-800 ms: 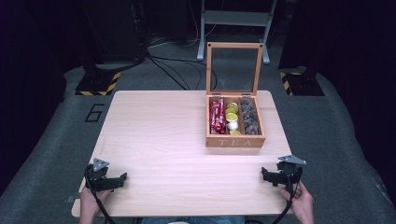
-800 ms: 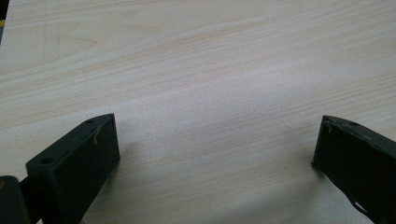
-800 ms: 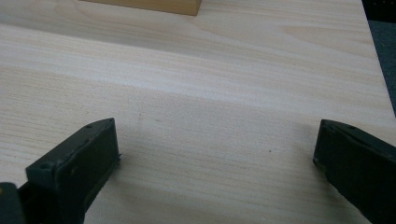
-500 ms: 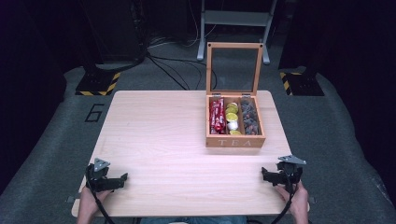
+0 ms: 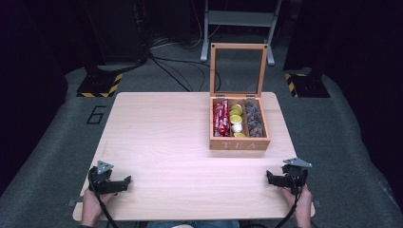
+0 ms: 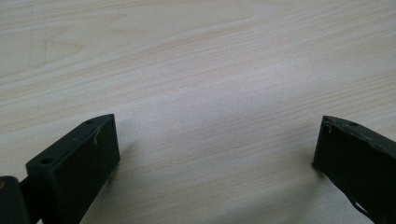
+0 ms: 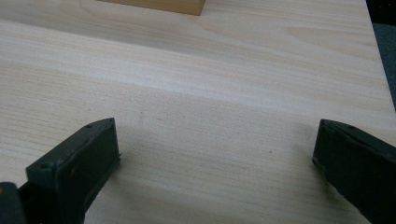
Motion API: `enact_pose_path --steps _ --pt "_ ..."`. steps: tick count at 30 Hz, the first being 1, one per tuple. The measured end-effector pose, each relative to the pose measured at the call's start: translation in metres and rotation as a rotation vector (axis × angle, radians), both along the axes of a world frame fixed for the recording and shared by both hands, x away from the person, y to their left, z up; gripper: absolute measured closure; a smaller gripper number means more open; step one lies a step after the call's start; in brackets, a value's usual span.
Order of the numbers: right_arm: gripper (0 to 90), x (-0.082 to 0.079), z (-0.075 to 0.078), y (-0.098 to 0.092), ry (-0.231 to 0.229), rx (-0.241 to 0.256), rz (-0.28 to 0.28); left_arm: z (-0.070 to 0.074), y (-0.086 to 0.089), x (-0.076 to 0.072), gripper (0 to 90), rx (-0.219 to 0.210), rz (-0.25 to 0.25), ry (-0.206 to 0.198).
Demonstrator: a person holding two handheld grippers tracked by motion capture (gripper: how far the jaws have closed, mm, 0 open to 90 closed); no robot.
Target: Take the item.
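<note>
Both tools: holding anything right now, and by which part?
Nothing is held. The left tool and right tool both stand open over bare table, jaws wide apart with only wood between them.

Right gripper (image 7: 215,154): black jaws set wide apart, nothing between, low over pale wooden table (image 7: 210,88). Wooden box (image 7: 159,4) corner at far edge.

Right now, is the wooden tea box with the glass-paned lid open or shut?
Open. The wooden tea box has its glass-paned lid standing upright at the back, exposing three filled compartments: red packets, yellow ones, dark ones.
</note>
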State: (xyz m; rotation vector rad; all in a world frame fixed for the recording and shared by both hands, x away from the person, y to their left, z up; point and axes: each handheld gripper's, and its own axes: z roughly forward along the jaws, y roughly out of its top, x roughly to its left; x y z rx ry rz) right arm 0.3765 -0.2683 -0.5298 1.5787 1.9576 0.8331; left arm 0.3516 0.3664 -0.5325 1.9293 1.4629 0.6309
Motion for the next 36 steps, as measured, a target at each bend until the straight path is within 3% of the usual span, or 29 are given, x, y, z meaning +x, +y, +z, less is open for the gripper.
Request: enact_pose_path --steps 9,17,24,36 --pt "0.0 0.000 0.000 0.000 0.000 -0.002 -0.001 0.008 -0.008 -0.002 0.1 0.010 -0.023 -0.004" --pt "0.0 -0.001 0.000 0.000 0.001 -0.003 -0.005 0.023 -0.026 0.001 0.0 0.015 -0.100 -0.023" --pt "0.0 -0.001 0.000 0.001 0.002 -0.002 -0.007 0.040 -0.043 0.009 0.0 0.003 -0.161 -0.053" --pt "0.0 0.000 0.000 0.001 0.003 -0.001 -0.007 0.052 -0.064 0.025 0.0 -0.013 -0.215 -0.063"
